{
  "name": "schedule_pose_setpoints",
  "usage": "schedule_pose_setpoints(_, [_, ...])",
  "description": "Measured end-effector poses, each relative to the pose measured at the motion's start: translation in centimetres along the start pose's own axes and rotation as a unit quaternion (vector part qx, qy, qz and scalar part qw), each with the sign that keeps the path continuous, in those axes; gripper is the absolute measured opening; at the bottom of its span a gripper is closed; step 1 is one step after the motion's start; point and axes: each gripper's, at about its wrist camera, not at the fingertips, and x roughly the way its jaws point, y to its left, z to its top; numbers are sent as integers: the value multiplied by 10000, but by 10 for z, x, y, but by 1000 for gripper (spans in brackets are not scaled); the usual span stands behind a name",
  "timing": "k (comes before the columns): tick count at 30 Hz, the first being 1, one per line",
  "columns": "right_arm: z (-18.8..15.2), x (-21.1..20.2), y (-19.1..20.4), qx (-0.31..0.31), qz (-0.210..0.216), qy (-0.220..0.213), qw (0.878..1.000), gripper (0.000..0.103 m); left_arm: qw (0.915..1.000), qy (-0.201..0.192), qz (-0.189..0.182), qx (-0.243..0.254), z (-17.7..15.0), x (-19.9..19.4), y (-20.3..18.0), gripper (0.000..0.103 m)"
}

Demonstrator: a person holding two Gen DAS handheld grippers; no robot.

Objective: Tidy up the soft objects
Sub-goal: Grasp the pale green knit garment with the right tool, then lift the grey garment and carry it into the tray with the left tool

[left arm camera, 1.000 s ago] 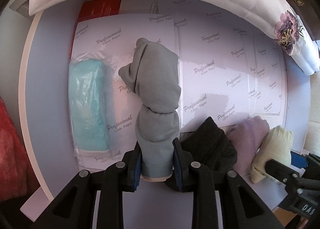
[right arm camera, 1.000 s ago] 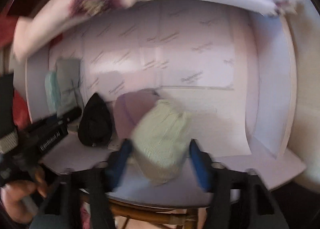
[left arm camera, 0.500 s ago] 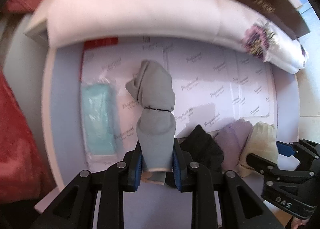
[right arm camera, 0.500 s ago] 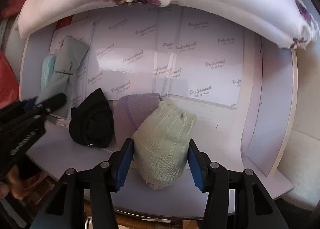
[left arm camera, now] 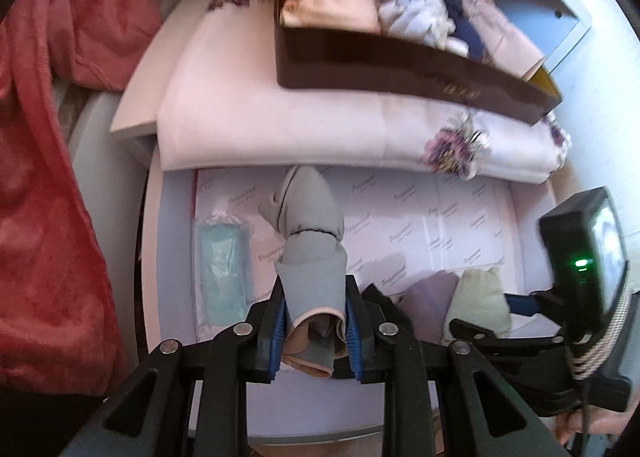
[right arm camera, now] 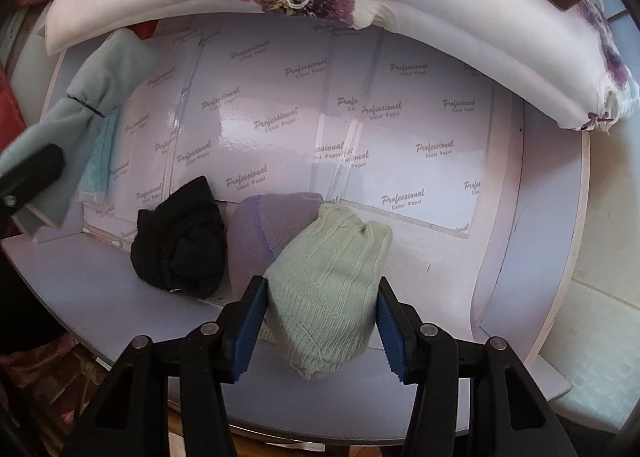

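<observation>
A smooth grey sock bundle [left arm camera: 310,257], tapered and tied with a dark thread, is clamped in the left gripper [left arm camera: 314,321]. Right of it lie a black roll [right arm camera: 180,239] and a lilac one [right arm camera: 268,225]. A ribbed pale-green knit bundle [right arm camera: 328,289] is pinched by the right gripper [right arm camera: 320,331].

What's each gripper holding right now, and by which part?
Left gripper grips the grey sock at its cuff end. Right gripper grips the green sock across its lower half.

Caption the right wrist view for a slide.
Right gripper clamps a pale green sock bundle beside lilac and black bundles.
</observation>
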Motion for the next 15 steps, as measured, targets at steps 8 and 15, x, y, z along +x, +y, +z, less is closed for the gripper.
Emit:
schedule_pose_setpoints(8, [-4,-1,6,-59,-26,-41,10000,54,9962,-610,-505,-373,6,-39,9,24])
schedule_pose_setpoints(15, [-3,-3,9,-129,-63,-80,9999,54,9882,-1158,-846,-532,24,-74,12,24])
